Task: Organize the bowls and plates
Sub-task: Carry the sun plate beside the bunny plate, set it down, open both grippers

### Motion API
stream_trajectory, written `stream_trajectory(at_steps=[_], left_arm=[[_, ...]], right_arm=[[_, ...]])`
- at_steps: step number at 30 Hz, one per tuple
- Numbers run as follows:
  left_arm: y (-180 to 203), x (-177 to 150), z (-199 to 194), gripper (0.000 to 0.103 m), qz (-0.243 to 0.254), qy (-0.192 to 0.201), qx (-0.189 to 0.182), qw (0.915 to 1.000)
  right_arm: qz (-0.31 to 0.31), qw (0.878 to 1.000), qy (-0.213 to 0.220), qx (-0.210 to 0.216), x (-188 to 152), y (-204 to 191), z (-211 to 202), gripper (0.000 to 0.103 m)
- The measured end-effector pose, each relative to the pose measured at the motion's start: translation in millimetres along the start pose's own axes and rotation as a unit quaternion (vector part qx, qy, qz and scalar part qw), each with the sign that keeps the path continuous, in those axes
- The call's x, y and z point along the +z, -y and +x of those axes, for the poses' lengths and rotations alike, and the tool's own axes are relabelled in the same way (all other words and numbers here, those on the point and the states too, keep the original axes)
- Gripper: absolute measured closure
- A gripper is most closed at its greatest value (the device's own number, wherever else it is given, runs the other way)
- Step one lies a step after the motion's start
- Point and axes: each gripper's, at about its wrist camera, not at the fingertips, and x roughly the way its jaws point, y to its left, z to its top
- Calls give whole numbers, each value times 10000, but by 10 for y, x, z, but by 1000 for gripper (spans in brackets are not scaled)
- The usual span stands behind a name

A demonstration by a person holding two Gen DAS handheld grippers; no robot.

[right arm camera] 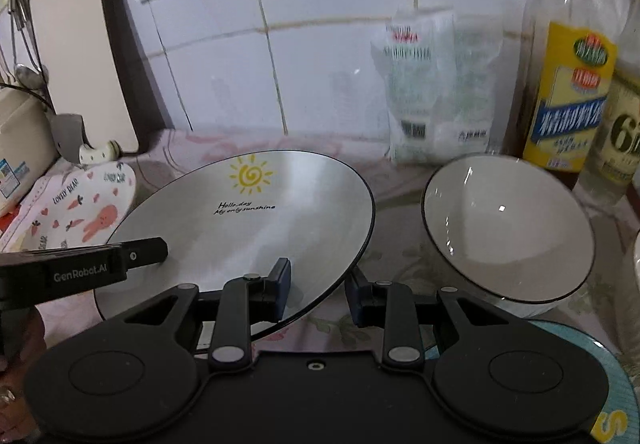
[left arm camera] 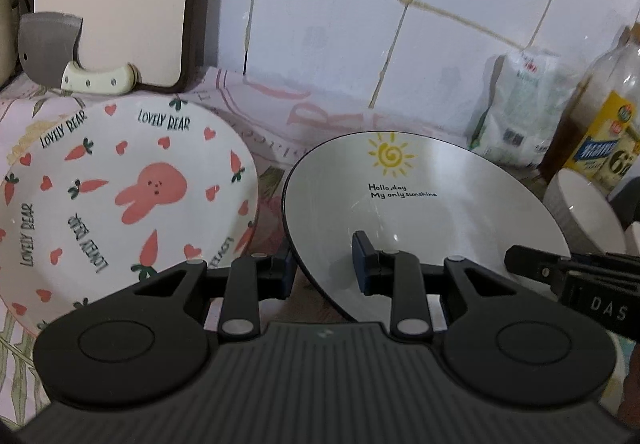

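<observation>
White black-rimmed sun-printed plate (left arm camera: 424, 200), tilted above the pink patterned cloth (left arm camera: 280, 124), straddled at its left edge by the wide-parted left gripper (left arm camera: 324, 268) and at its right edge by the equally parted right gripper (right arm camera: 318, 290), between the rabbit-and-carrot plate (left arm camera: 120, 188) and white black-rimmed bowl (right arm camera: 508, 228).

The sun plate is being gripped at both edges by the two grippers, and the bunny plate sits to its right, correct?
Not quite. The bunny plate sits to the left of the sun plate, as the left wrist view shows. The rest holds: the left gripper and right gripper each straddle an edge of the sun plate.
</observation>
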Motion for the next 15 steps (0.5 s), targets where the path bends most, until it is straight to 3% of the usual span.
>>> stream_trajectory(at_steps=[6,10,12,14,15], left_arm=[[19,21,16,76,40,54,150,9999],[4,38,75,75,-9,-146,146,9998],[18,-1,58,69,134,-274,188,9994],[59,-52,-40,52,307,-218,261,9989],[64,-64,-92,49,350,-191,259,9989]], right_arm=[[-64,9999,-61,-93,54,-27,43,68],[-153,9993,-150,-297,61,-44,153,67],[-10,9991,-347,-241,28,-19,184,61],[-131,9988,-374,-301,-23,-60,143,54],[-267,9986,-293,-353,-47,-95,90,46]])
